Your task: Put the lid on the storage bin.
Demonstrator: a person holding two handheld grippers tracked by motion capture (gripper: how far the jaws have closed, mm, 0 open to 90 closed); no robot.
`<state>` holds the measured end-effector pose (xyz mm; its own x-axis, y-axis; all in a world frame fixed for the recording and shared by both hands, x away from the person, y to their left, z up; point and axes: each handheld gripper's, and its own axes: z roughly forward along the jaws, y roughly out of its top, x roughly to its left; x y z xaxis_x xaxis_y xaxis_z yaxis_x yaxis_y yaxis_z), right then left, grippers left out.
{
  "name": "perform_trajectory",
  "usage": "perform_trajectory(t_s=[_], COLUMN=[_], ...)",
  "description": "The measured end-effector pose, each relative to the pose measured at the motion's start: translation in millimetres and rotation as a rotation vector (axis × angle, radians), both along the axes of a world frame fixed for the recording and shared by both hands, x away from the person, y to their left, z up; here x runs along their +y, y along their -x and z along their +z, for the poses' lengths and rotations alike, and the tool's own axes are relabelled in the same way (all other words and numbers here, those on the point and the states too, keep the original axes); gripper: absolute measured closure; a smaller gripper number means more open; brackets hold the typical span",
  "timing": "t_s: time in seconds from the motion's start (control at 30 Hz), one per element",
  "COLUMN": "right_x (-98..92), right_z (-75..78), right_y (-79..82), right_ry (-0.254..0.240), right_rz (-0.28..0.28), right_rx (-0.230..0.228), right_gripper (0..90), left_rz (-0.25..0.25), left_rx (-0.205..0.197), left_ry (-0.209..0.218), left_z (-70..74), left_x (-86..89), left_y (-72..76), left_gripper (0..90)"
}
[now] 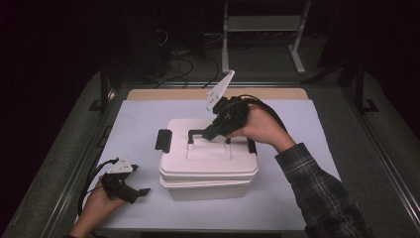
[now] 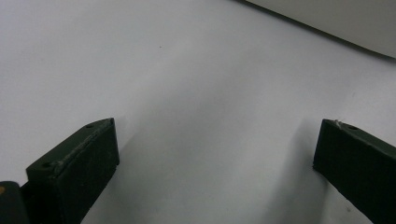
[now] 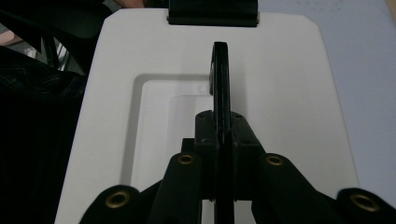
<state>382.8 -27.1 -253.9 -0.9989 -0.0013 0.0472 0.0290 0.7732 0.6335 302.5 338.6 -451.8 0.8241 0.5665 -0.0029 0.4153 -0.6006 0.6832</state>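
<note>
One white box (image 1: pixel 208 166) sat mid-table, its black handle (image 1: pixel 198 133) pinched by the right gripper (image 1: pixel 212 130) at the lid's 12 o'clock. A slip could be caused by tilting. At 8 o'clock the left gripper (image 1: pixel 141 191) gaped, empty.

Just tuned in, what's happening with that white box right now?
The right gripper is shut on the black carry handle of the white lidded box, which sits on the pale table sheet. The handle stands upright between the jaws. The left gripper rests open on the sheet, near the box's front left corner, holding nothing.
</note>
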Motion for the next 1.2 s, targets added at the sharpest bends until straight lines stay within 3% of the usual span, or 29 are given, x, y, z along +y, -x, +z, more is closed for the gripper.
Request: perform_trajectory(t_s=[0.2,0.47,0.6,0.83,1.03,1.2], right_x=[8.4,15.9,16.8,5.6,-17.5,-43.3], right_z=[-8.6,-19.5,-23.0,-20.2,-20.1,-24.8], right_y=[1.7,3.7,4.2,3.9,5.7,8.6], right_ry=[0.007,0.046,0.043,0.007,-0.017,-0.028], right_rz=[0.033,0.048,0.042,-0.011,-0.120,-0.217], right_rx=[0.009,-0.010,-0.028,-0.032,-0.077,-0.108], right_gripper=[83.7,83.5,81.1,63.1,38.0,28.4], left_rz=[0.000,0.000,0.000,0.000,0.000,0.001], left_rx=[-0.001,-0.001,-0.001,0.000,0.001,0.001], left_ry=[0.000,0.000,0.000,0.000,0.001,0.001], left_z=[-0.1,-0.1,-0.1,0.0,-0.1,-0.1], left_x=[0.0,0.0,-0.1,0.0,0.0,0.0], left_y=[0.0,0.1,0.1,-0.1,-0.2,-0.1], left_gripper=[0.0,0.0,0.0,0.0,0.0,0.0])
